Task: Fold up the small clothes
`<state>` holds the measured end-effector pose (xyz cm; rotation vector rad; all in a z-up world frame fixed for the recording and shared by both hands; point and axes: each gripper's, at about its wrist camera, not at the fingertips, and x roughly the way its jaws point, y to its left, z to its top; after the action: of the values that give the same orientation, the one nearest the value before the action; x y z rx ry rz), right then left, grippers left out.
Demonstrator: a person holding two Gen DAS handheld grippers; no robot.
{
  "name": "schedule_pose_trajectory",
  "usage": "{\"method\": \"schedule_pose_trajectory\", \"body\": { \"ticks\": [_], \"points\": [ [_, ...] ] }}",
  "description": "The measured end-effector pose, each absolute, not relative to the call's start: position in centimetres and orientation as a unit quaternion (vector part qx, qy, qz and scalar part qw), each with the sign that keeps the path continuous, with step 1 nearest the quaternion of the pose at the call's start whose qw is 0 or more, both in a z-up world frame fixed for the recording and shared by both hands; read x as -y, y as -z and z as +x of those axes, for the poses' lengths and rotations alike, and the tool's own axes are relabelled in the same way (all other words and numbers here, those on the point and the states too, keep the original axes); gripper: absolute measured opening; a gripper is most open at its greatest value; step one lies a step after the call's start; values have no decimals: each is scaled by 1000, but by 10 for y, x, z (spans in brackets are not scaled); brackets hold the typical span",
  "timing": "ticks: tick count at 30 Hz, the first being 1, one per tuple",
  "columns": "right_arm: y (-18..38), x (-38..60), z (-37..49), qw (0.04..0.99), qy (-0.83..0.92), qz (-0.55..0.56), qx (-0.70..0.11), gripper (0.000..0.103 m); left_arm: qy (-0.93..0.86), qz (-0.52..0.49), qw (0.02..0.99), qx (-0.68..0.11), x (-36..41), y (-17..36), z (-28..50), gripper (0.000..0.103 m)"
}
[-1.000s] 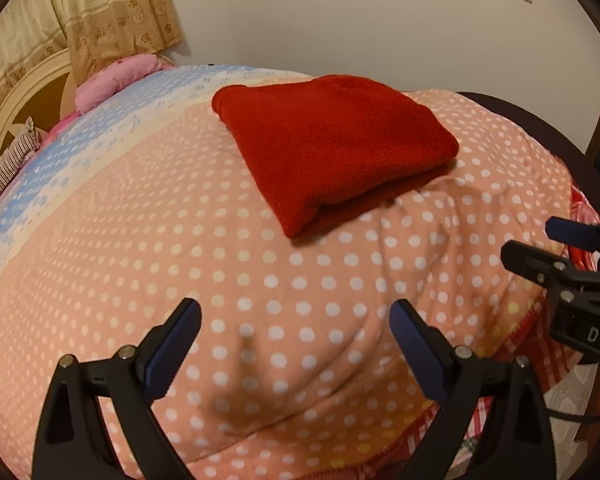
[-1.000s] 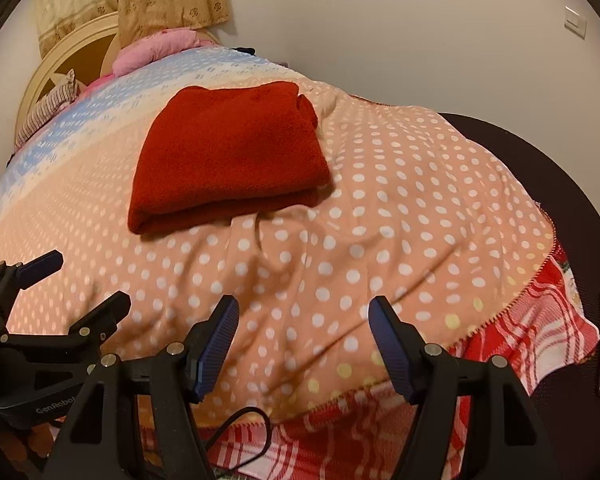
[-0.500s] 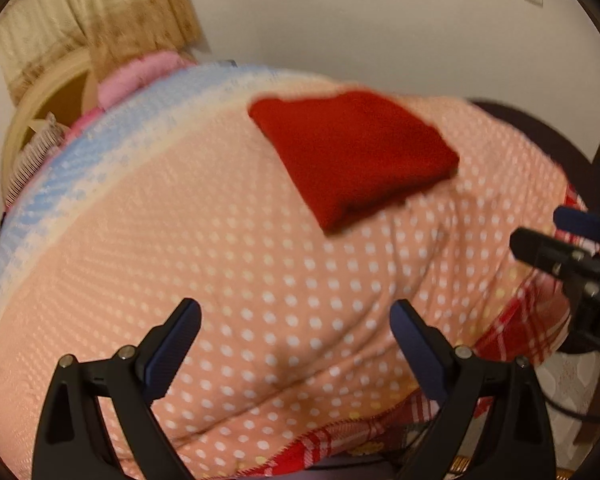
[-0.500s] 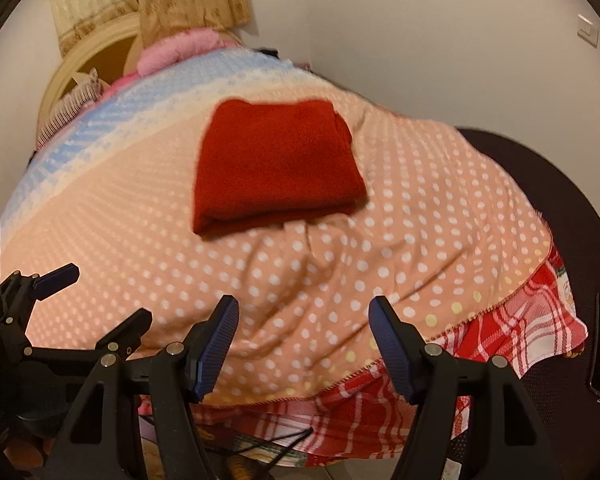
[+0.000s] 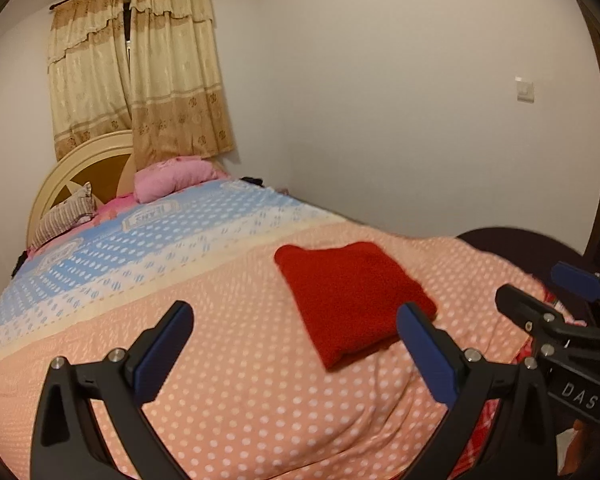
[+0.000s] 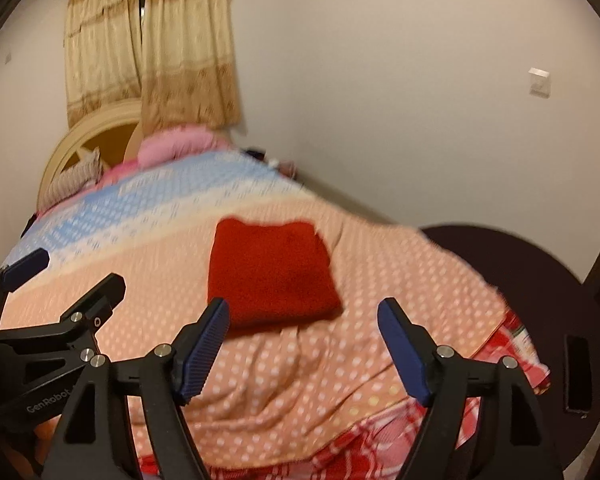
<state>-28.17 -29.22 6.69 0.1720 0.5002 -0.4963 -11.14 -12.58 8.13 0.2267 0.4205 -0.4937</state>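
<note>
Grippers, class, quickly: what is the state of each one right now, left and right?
Left gripper: jaws open, holding nothing; the red folded cloth lies beyond on the bed.
Right gripper: jaws opening, nothing between them.

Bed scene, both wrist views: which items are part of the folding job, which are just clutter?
Job:
red folded garment, lying flat on the dotted bedspread
left gripper, empty
right gripper, jaws opening, nothing between them

Lying about:
pink pillow
striped cushion
curtains
wall switch
</note>
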Motion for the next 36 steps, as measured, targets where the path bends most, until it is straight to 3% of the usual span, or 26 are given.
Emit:
{"method": "schedule_pose_trajectory", "body": {
  "ticks": [9,36],
  "points": [
    [-84,285,-300,943,278,60,-173,87,232,91,948,-197,120,-80,-111,103],
    [-77,287,-297,938,286,54,-190,88,225,98,949,-199,121,-79,-111,103]
  ]
}}
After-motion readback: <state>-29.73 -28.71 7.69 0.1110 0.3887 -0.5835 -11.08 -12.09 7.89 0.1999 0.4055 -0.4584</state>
